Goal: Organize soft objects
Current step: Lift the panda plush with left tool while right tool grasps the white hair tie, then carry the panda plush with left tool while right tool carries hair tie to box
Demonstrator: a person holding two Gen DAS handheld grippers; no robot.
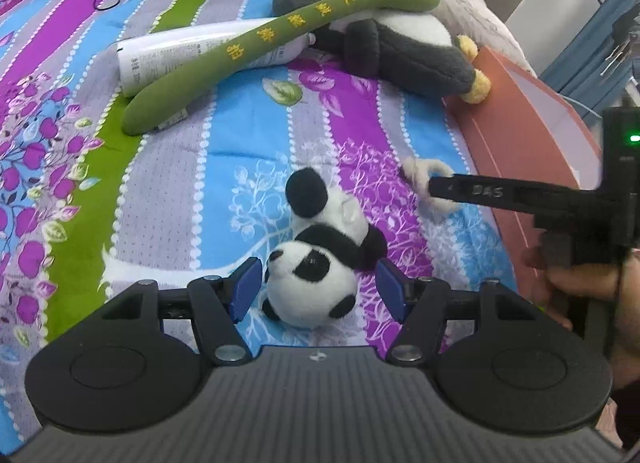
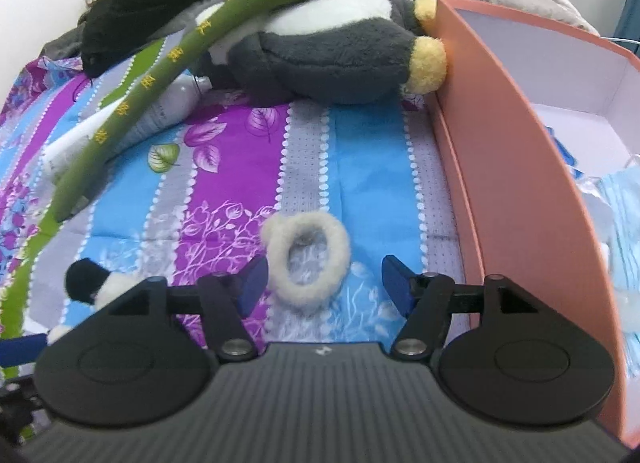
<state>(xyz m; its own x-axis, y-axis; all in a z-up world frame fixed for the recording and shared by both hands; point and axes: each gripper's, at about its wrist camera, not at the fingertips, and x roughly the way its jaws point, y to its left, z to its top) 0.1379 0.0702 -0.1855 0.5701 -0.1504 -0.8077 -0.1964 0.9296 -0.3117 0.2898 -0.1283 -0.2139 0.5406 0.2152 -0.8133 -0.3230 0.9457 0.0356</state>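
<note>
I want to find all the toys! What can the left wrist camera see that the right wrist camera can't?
Only the left wrist view shows the panda's face and the right gripper from outside. Only the right wrist view shows the box's white inside and the fluffy ring whole. Both show the penguin, green plush stick and white tube.

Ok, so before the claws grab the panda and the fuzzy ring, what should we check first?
1. Left claw open: ok.
2. Panda between its fingers: ok, the head sits in the gap.
3. Right claw open: ok.
4. Fuzzy ring between its fingers: ok, lying flat.
5. Box beside the ring with its top open: ok.
6. Room left in the box: cannot tell, only part shows.
</note>
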